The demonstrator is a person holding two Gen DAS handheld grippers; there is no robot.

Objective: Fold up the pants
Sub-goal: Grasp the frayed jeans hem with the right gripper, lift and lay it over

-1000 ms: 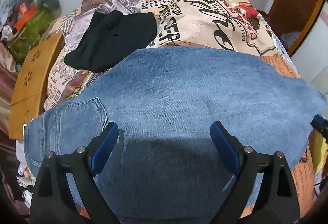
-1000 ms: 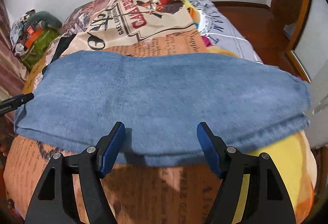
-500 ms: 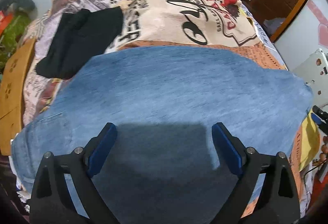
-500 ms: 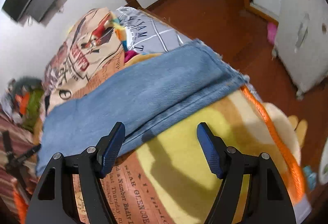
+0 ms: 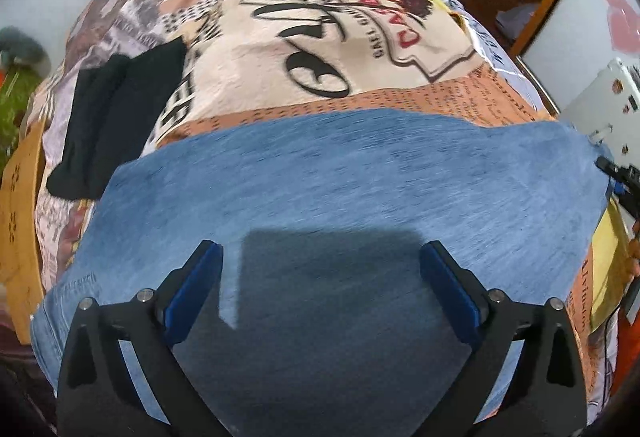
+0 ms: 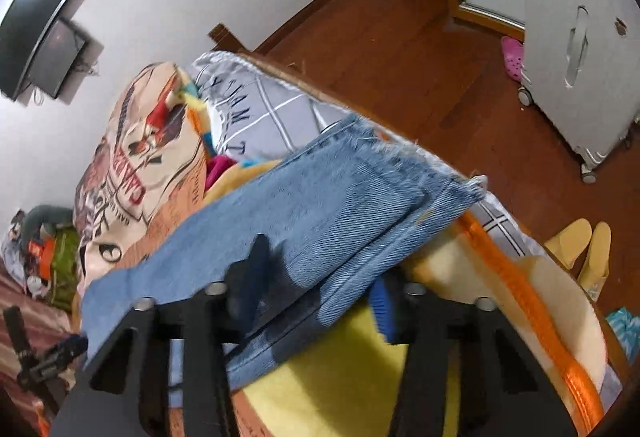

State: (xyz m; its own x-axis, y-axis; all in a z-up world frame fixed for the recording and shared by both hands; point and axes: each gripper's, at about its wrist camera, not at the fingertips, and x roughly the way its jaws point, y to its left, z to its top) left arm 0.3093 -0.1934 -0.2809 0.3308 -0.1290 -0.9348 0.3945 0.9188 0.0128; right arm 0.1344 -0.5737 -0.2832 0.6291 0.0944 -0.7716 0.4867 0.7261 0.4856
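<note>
Blue denim: pants (image 5: 340, 173), one pair, laid lengthwise across the near part of the bed (image 5: 360, 37), one leg stacked on the other, waist toward the bed's left edge, frayed hems (image 6: 404, 153) reaching the right edge.

Progress, as judged: the leg-on-leg fold looks done; the crosswise folds, hem end toward waist, look outstanding.

Left gripper (image 5: 320, 277): held over the denim near the waist end, fingers wide apart, holding nothing.

Right gripper (image 6: 316, 289): at the near edge of the leg end; denim lies between the narrowed fingers, one above and one beneath the cloth; blur leaves it unclear whether they are clamped.

Black garment (image 5: 116, 117): folded, far-left part of the bed, apart from the pants.

Containers: none discernible holding anything. White cabinet (image 6: 576, 37) on castors stands on the floor, door closed, contents unseen.
</note>
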